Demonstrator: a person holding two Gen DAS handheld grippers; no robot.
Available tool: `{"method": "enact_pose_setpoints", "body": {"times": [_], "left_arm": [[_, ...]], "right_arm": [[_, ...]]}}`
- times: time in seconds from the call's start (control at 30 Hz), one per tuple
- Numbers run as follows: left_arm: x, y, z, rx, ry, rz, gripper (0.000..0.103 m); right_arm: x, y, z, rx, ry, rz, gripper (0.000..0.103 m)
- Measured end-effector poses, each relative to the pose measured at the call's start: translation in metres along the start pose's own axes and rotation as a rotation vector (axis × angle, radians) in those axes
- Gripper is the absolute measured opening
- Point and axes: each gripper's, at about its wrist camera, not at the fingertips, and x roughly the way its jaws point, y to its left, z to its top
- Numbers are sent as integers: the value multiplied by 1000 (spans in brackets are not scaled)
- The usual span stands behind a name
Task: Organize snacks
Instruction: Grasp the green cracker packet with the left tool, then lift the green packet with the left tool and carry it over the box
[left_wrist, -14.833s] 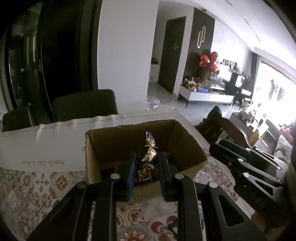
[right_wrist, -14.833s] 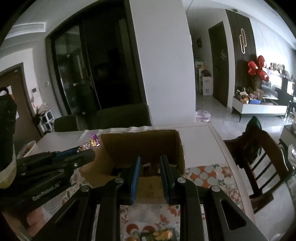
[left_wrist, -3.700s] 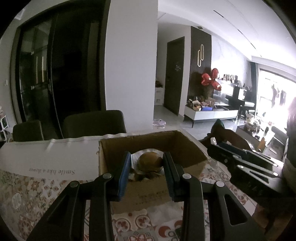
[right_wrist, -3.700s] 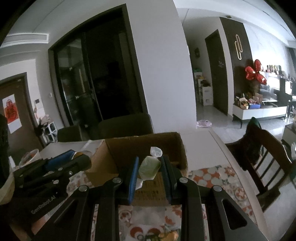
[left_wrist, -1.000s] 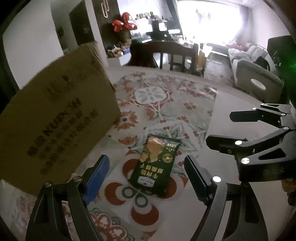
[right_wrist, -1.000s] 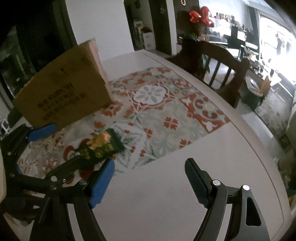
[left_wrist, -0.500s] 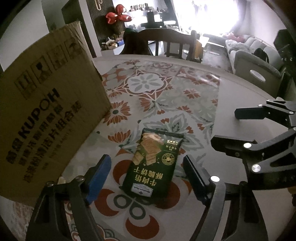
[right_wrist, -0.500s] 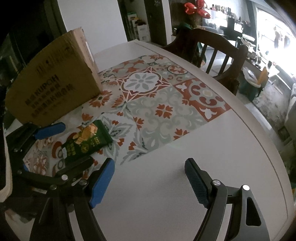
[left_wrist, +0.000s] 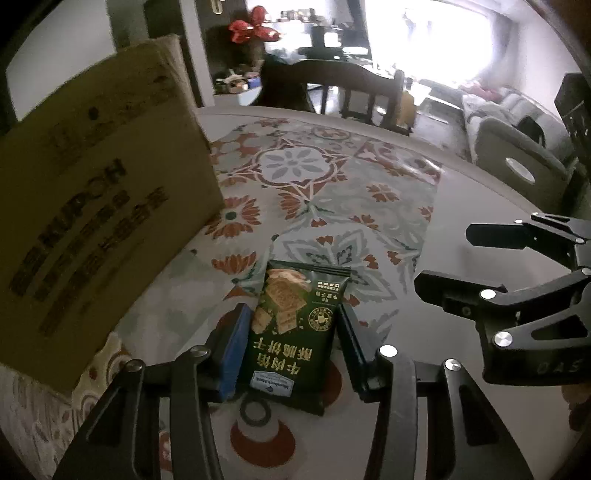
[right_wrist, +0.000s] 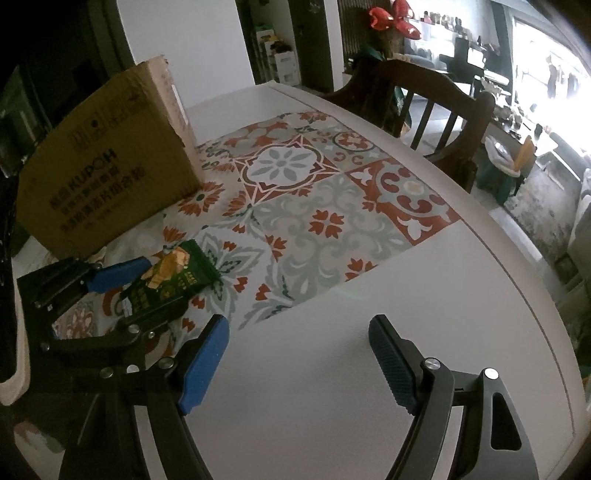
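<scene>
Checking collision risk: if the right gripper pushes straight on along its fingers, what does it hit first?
Probably just the bare white table. Nothing lies between the open fingers of the right gripper; the green snack packet and left gripper sit off to its left. Depth is hard to judge.

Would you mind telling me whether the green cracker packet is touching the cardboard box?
Apart. The right wrist view shows patterned mat between the green cracker packet and the cardboard box; the left wrist view shows the same gap.

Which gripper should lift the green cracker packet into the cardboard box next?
Left. The left gripper straddles the dark green cracker packet, its jaws closing on it, beside the brown cardboard box. The right gripper hangs open over bare white table.
</scene>
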Motion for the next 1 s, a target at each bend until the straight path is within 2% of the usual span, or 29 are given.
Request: {"method": "enact_pose_setpoints", "body": {"times": [0.37,0.63,1.0], "left_arm": [[-52,3,-4,-158,-77,115,47],[-92,0,-7,-248,-136,212,46],[-144,13,-9,-379,-235,303,46]], "right_arm": [[-22,3,2,-28,-47,40,79],[-52,16,6,-97,-109,97,79],[-91,35,25,-164,-210,168,79]]}}
